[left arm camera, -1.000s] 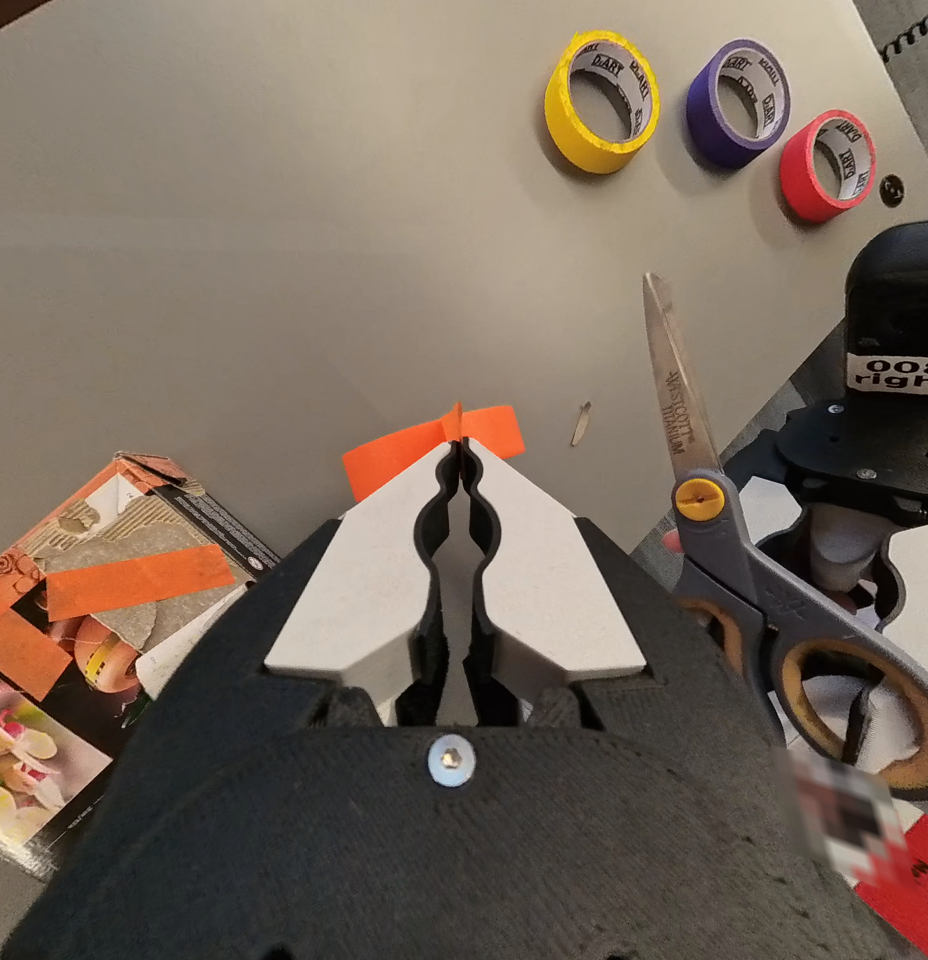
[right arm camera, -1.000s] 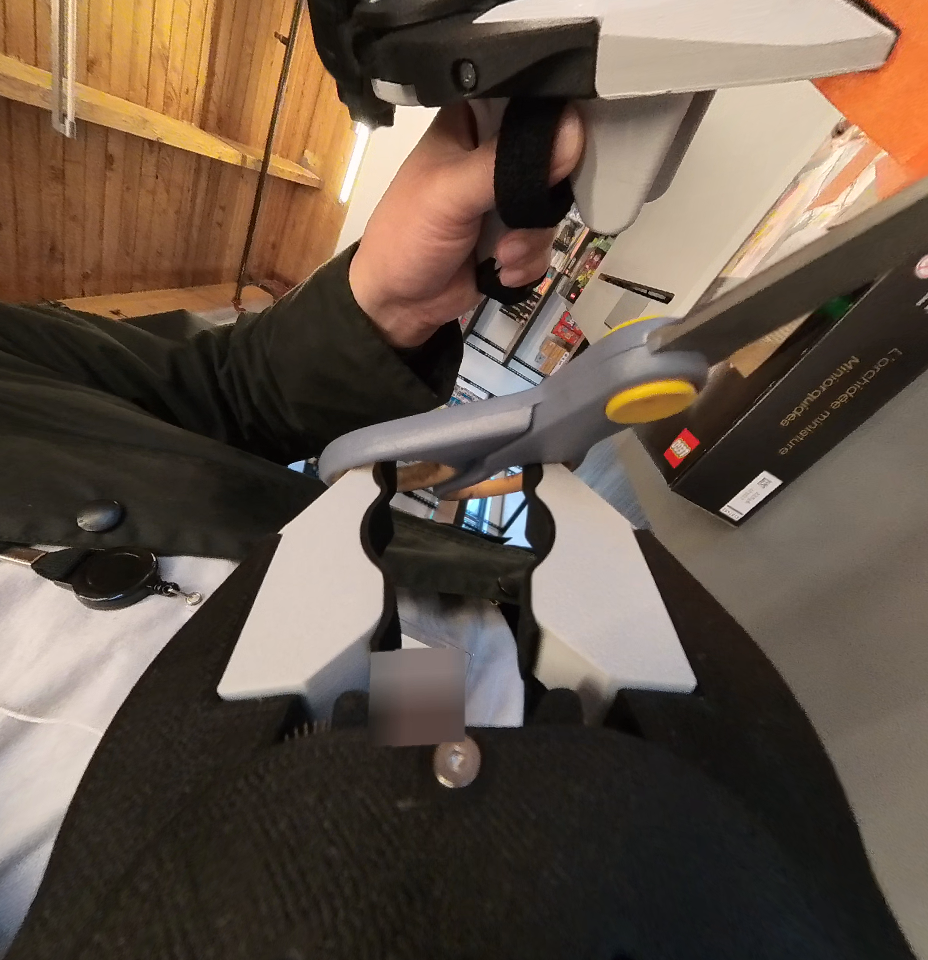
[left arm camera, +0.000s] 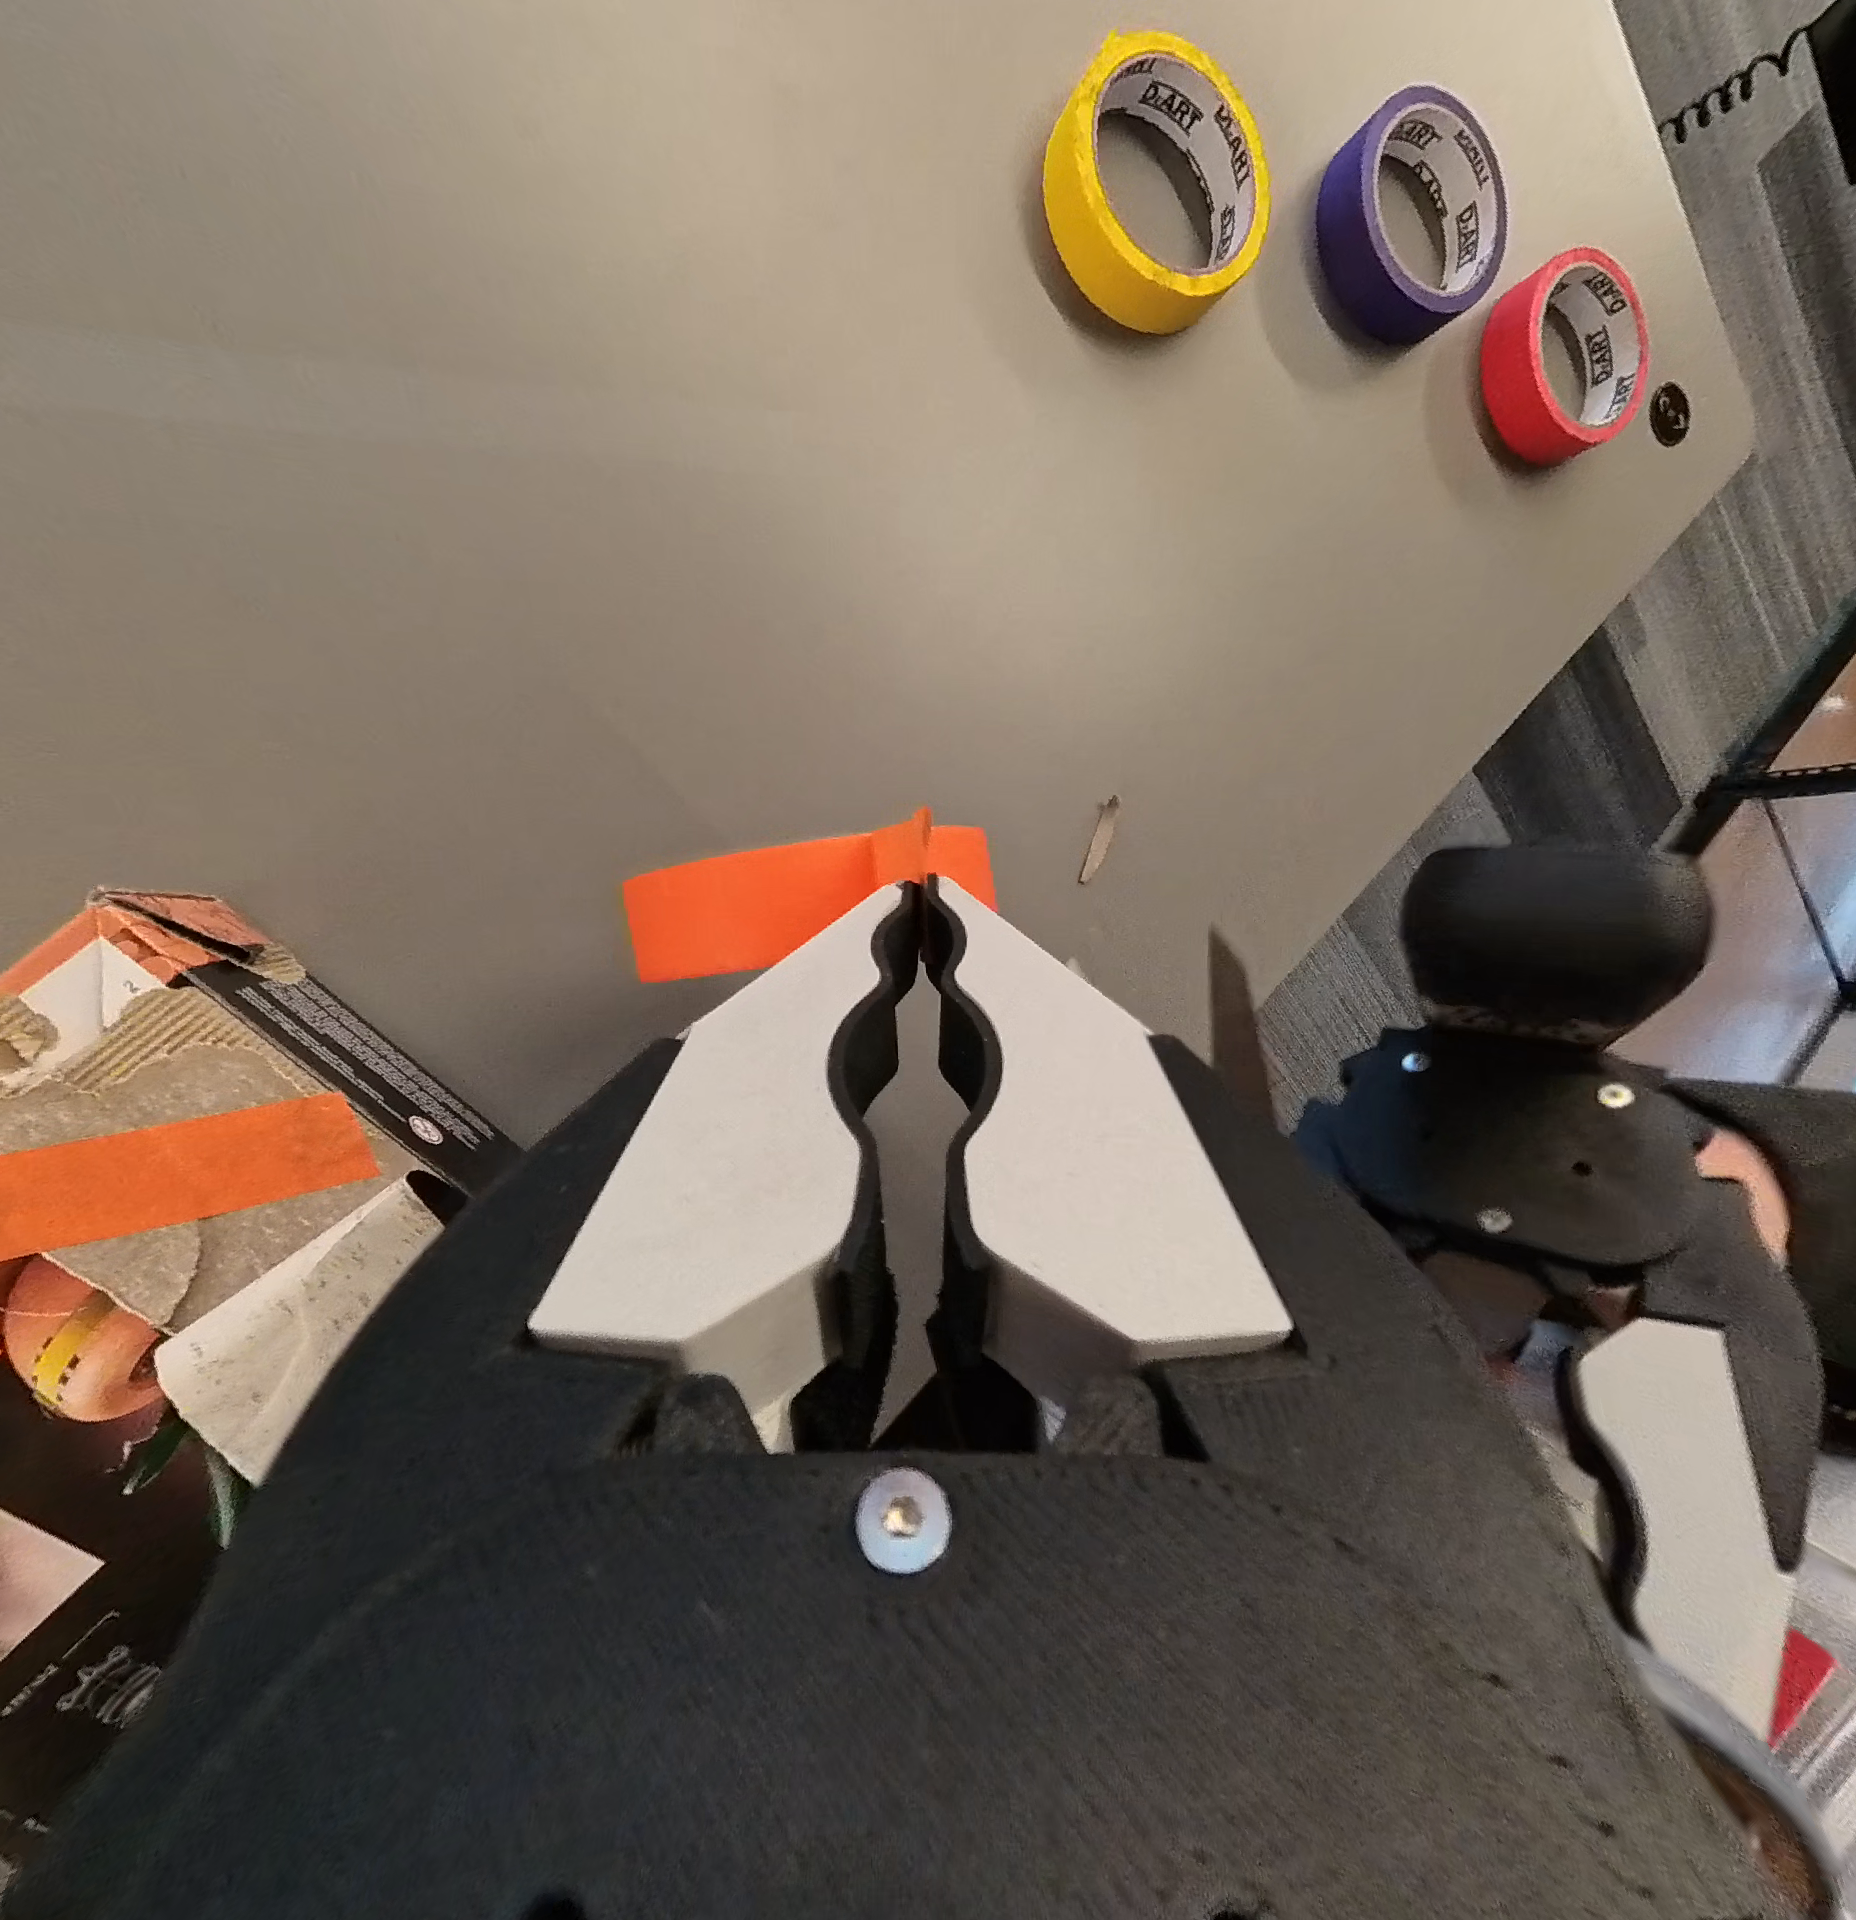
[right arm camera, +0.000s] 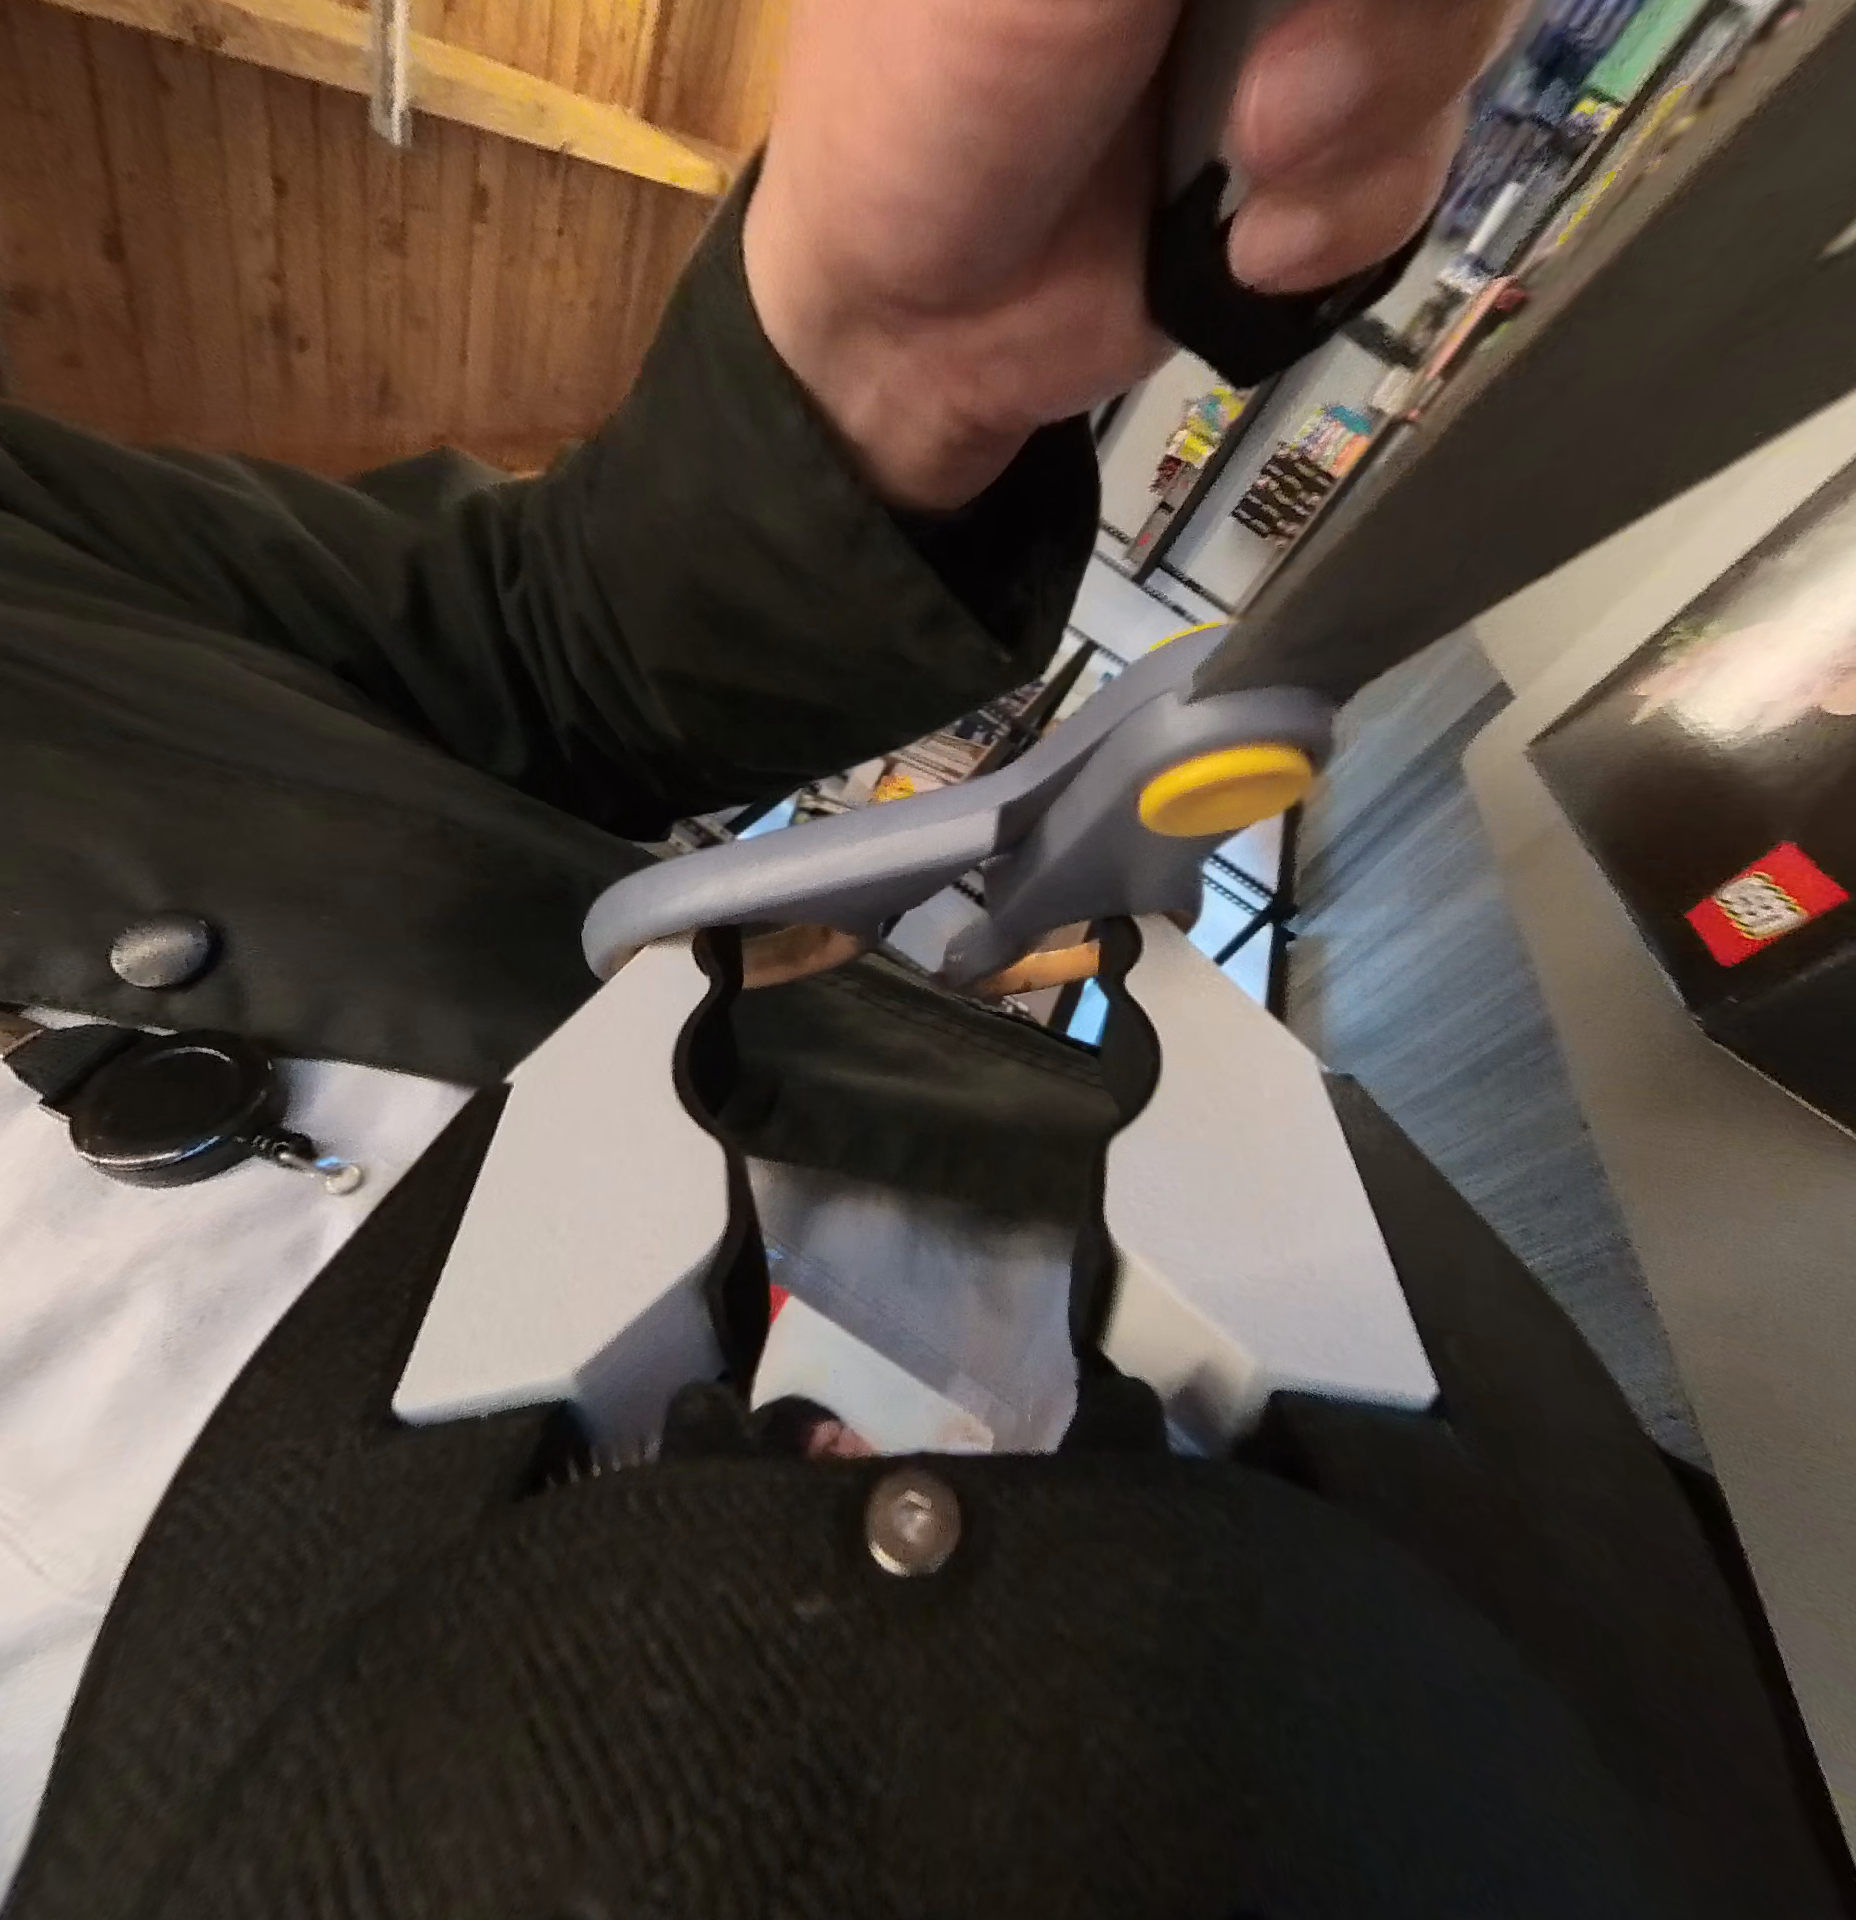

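Observation:
My left gripper (left arm camera: 922,885) is shut on the end of a loose orange tape strip (left arm camera: 758,914), held above the grey table (left arm camera: 488,520). My right gripper (right arm camera: 919,935) grips the handles of grey scissors (right arm camera: 1059,821) with a yellow pivot. The blades point up and to the right, past a black box (right arm camera: 1734,831). In the left wrist view the right gripper's black body (left arm camera: 1568,1164) is at the right, off the table edge. Only the scissor blade tip (left arm camera: 1230,1008) shows beside my left fingers.
A torn printed box (left arm camera: 165,1164) with orange tape strips on it lies at the left. Yellow (left arm camera: 1152,182), purple (left arm camera: 1412,213) and red (left arm camera: 1563,353) tape rolls lie at the far right corner. A small scrap (left arm camera: 1098,836) lies near the strip. A person's hand (right arm camera: 1007,260) and dark sleeve are close. About 20 centimeters separates my left fingertips from my right.
The right gripper has pulled the scissors back and down, so the blade has mostly left the left wrist view. The left gripper still holds the orange strip.

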